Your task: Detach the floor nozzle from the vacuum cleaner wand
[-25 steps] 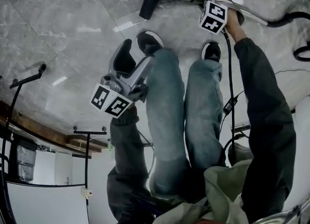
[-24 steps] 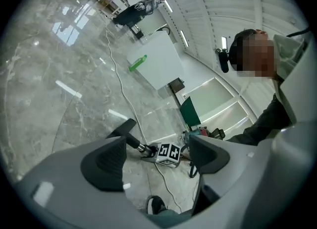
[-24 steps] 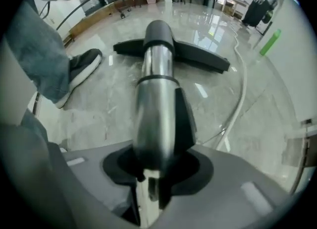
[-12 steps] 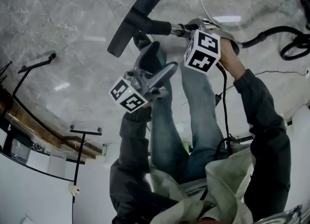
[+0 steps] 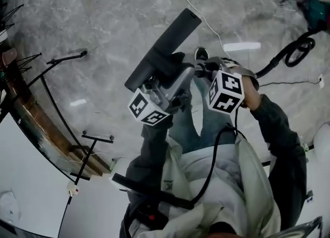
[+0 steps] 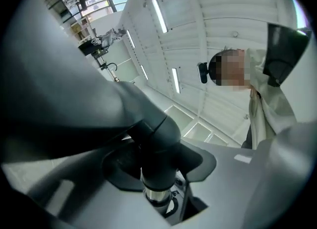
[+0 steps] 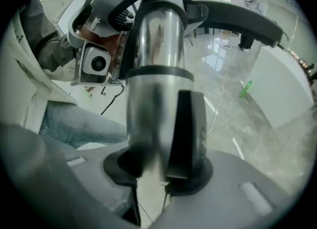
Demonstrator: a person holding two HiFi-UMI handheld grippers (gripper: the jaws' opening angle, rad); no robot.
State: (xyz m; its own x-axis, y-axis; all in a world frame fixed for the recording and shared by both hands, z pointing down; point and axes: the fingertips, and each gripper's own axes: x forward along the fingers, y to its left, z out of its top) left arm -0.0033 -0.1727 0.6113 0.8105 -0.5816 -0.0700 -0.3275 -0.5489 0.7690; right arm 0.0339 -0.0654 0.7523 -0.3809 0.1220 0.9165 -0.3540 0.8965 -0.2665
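Observation:
The black floor nozzle (image 5: 165, 46) is held off the floor, its long bar slanting up to the right. My left gripper (image 5: 172, 74) has just been closing and is shut on the nozzle's black neck (image 6: 157, 139), which fills the gap between its jaws above a metal ring (image 6: 156, 193). My right gripper (image 5: 206, 67) closed a moment earlier and stays shut on the silver wand (image 7: 156, 49), just behind a black collar (image 7: 185, 134). In the head view the two grippers sit close together, and the join between wand and nozzle is hidden between them.
The black hose (image 5: 283, 51) curls away to a teal vacuum body (image 5: 314, 7) at the upper right. A white cable (image 5: 191, 2) lies on the marble floor. Black stands (image 5: 67, 56) and a wooden ledge (image 5: 31, 113) line the left side. Jeans-clad legs (image 5: 206, 123) are below the grippers.
Both grippers and the wand with its nozzle have risen from the floor toward the head camera. The left gripper moved from beside the legs onto the nozzle's neck and closed there.

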